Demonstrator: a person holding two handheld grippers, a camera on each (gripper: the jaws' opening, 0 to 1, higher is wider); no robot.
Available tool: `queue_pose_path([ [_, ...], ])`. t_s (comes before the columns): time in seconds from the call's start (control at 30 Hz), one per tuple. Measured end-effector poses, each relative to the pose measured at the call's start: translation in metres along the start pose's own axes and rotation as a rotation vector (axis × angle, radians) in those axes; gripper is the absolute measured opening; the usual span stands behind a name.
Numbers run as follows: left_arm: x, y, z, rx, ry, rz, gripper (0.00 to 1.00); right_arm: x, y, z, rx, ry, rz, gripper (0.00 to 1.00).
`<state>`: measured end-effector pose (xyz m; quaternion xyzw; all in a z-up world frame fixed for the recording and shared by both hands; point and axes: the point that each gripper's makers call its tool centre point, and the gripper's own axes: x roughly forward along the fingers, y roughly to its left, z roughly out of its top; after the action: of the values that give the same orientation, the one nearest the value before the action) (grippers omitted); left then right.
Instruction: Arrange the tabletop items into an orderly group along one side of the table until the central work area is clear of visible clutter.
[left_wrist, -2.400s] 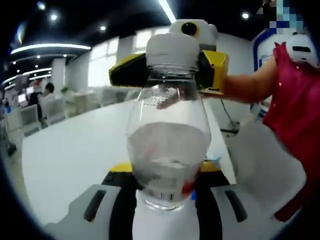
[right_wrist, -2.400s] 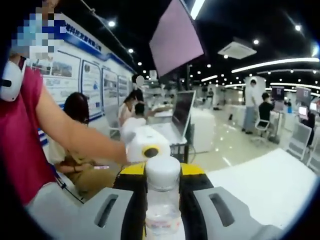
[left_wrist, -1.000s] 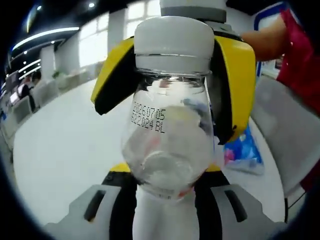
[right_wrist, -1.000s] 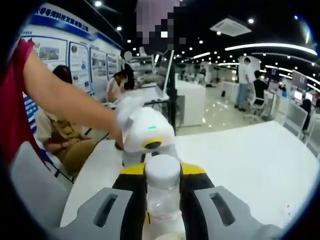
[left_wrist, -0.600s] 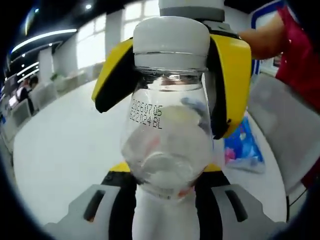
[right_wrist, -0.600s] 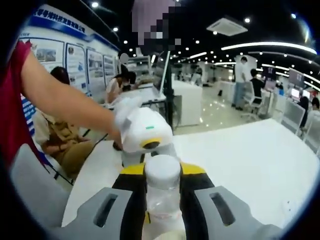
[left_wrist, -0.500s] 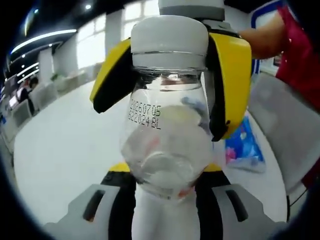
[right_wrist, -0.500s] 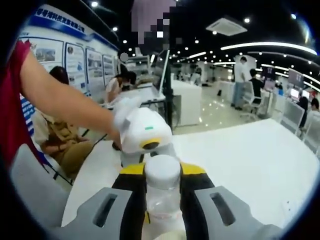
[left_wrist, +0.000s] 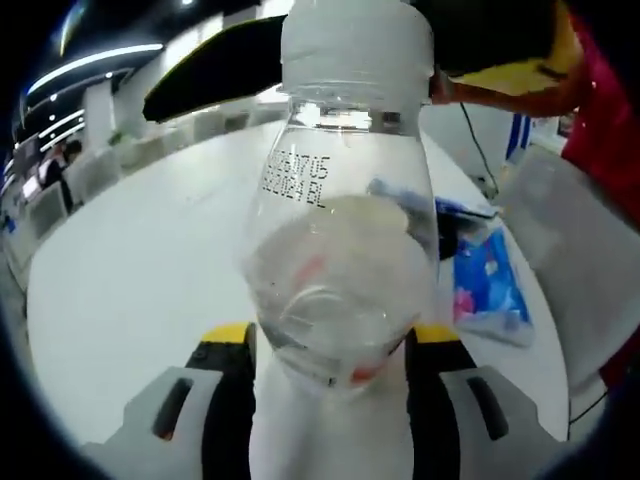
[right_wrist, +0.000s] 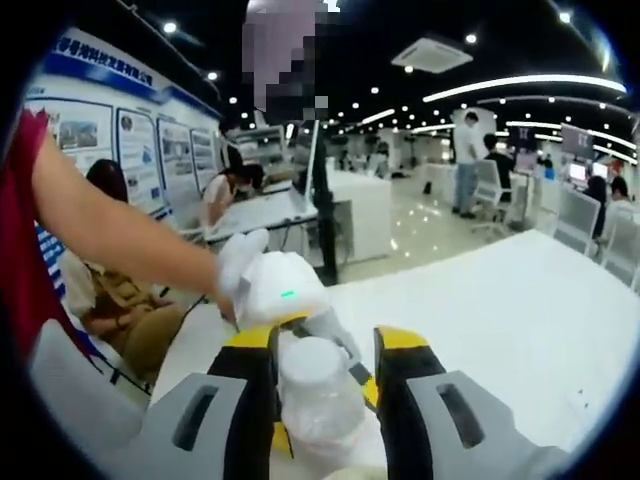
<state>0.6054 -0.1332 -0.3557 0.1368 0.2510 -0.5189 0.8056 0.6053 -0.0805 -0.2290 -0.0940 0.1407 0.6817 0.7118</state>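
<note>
holding the bottle (left_wrist: 340, 270) by its base, left gripper (left_wrist: 335, 385) clamped on it above the table (left_wrist: 130, 270). right gripper (right_wrist: 320, 385) jaws parted around the cap (right_wrist: 312, 368), not gripping. keep the bottle upright and set it at the far right beside the blue packet (left_wrist: 487, 285).

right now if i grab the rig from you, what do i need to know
Left tool: shut on the clear bottle, low on its body.
Right tool: open, jaws either side of the white cap, with a gap on one side.
The bottle is held over the white table; a blue packet lies on the table beyond it.
Done: nothing grouped yet, as far as I can see.
Left: set the bottle and packet along one side.
</note>
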Motion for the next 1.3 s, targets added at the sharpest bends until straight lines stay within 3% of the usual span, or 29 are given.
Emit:
queue_pose_path([
  [0.43, -0.021, 0.001, 0.001, -0.04, -0.013, 0.049, 0.65, -0.029, -0.009, 0.026, 0.031, -0.116, -0.063, 0.5],
  [0.6, -0.034, 0.0, 0.004, -0.069, -0.031, 0.082, 0.67, -0.046, -0.011, 0.026, 0.048, -0.142, -0.085, 0.61],
  [0.73, -0.042, -0.003, 0.006, -0.079, -0.033, 0.102, 0.7, -0.059, -0.011, 0.03, 0.082, -0.183, -0.099, 0.81],
  [0.83, -0.047, -0.006, 0.008, -0.085, -0.037, 0.112, 0.72, -0.067, -0.009, 0.028, 0.07, -0.175, -0.109, 0.9],
  [0.93, -0.052, -0.011, 0.011, -0.088, -0.039, 0.12, 0.74, -0.077, -0.004, 0.022, 0.06, -0.154, -0.107, 1.0],
  [1.3, -0.071, -0.032, 0.023, -0.08, -0.044, 0.151, 0.76, -0.136, 0.017, -0.035, 0.038, -0.006, -0.116, 1.0],
])
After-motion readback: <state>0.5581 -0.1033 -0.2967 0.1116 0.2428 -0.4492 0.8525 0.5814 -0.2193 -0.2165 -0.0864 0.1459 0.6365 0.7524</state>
